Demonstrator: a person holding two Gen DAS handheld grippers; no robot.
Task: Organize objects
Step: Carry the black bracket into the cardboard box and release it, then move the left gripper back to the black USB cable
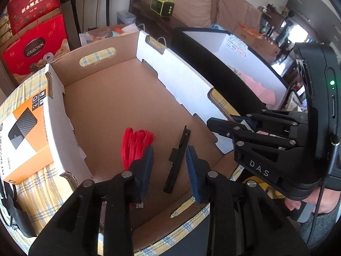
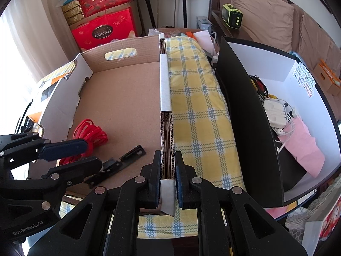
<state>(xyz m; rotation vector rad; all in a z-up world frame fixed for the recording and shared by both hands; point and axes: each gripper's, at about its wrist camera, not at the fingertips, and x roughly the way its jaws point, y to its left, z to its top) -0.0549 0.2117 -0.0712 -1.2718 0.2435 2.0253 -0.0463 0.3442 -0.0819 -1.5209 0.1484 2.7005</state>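
An open cardboard box (image 1: 119,98) lies on a yellow checked cloth. Inside it are a coil of red flat cable (image 1: 136,145) and a long black plastic part (image 1: 178,160). My left gripper (image 1: 170,166) is open and empty, hovering over the box floor with the black part between its fingers and the red cable beside its left finger. In the right wrist view the red cable (image 2: 89,134) and black part (image 2: 125,160) lie at the lower left. My right gripper (image 2: 167,183) is shut on the box's right wall (image 2: 165,98) near its near end.
A black-and-white bin (image 2: 298,89) to the right holds white chargers (image 2: 277,113), cables and a pink cloth (image 2: 302,145). An orange hard-drive box (image 1: 25,136) stands left of the cardboard box. Red gift boxes (image 2: 104,27) stand behind. A sofa with cushions (image 2: 262,15) is at the back right.
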